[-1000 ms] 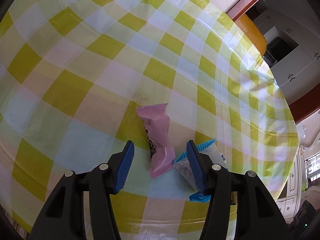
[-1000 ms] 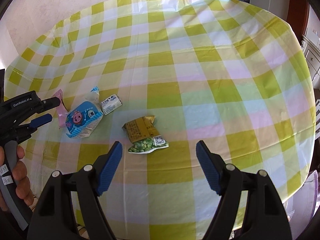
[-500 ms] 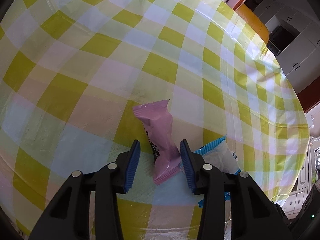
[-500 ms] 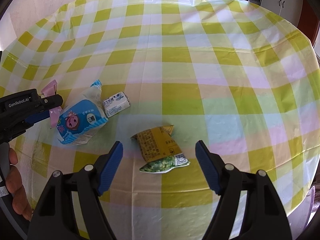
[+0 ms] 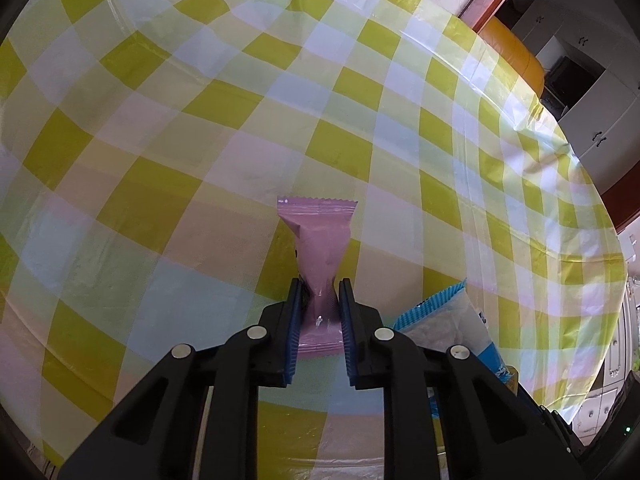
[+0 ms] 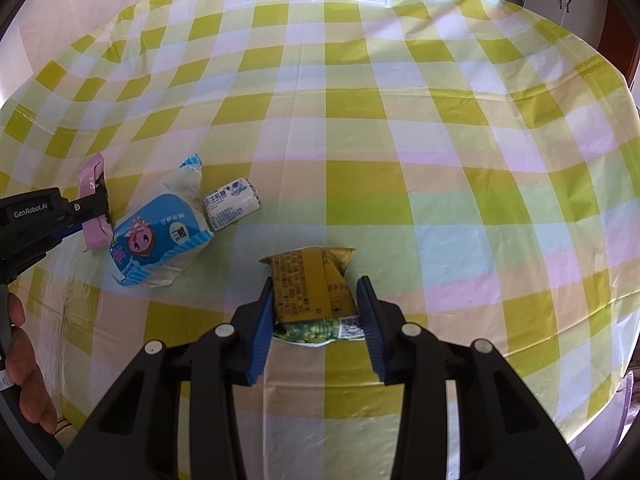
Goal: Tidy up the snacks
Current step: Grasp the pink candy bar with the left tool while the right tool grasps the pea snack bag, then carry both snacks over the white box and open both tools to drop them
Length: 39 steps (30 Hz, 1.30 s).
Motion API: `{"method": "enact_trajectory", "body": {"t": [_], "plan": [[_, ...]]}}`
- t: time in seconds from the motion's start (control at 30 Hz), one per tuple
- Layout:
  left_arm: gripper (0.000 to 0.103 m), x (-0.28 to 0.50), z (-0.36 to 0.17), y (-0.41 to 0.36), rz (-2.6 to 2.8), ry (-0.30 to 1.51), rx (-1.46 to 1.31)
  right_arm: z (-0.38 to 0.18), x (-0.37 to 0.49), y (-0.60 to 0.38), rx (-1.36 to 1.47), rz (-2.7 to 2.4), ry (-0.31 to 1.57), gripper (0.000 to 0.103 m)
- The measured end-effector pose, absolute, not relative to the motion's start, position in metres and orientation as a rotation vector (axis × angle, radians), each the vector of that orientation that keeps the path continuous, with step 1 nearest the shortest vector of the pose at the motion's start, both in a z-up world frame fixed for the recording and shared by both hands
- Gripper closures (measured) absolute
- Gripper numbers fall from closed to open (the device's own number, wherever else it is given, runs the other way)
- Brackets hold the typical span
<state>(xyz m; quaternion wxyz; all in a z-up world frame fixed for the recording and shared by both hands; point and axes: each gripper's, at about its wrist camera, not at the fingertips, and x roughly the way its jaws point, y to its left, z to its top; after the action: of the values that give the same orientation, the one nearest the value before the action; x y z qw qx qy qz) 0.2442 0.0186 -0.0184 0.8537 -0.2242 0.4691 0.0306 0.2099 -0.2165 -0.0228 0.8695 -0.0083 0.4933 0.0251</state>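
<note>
My left gripper [image 5: 319, 292] is shut on the lower end of a pink snack packet [image 5: 320, 240], which points away over the checked tablecloth; gripper and packet [image 6: 93, 200] also show at the left of the right wrist view. A blue and white snack bag [image 6: 160, 240] lies just right of it, its corner visible in the left wrist view [image 5: 452, 320]. A small white packet [image 6: 231, 204] lies against the blue bag. My right gripper [image 6: 315, 290] straddles a gold and green snack bag [image 6: 310, 284]; its jaws are close around the bag's sides, and contact is unclear.
The round table wears a yellow, white and pink checked cloth [image 6: 400, 140]. An orange chair [image 5: 516, 52] stands at the far edge. White cabinets [image 5: 592, 120] stand beyond the table. The person's hand [image 6: 24, 380] holds the left gripper's handle.
My left gripper has closed from wide open onto the pink packet. My right gripper has moved forward over the gold and green bag and narrowed its jaws around it.
</note>
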Motion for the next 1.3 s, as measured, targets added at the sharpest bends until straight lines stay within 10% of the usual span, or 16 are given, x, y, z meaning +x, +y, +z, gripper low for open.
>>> {"method": "enact_trajectory", "body": {"t": [1.3], "plan": [[0.086, 0.153, 0.034, -0.155, -0.427, 1.009, -0.278, 0.021, 0.115, -0.321, 0.076, -0.127, 0.965, 0.068]]}}
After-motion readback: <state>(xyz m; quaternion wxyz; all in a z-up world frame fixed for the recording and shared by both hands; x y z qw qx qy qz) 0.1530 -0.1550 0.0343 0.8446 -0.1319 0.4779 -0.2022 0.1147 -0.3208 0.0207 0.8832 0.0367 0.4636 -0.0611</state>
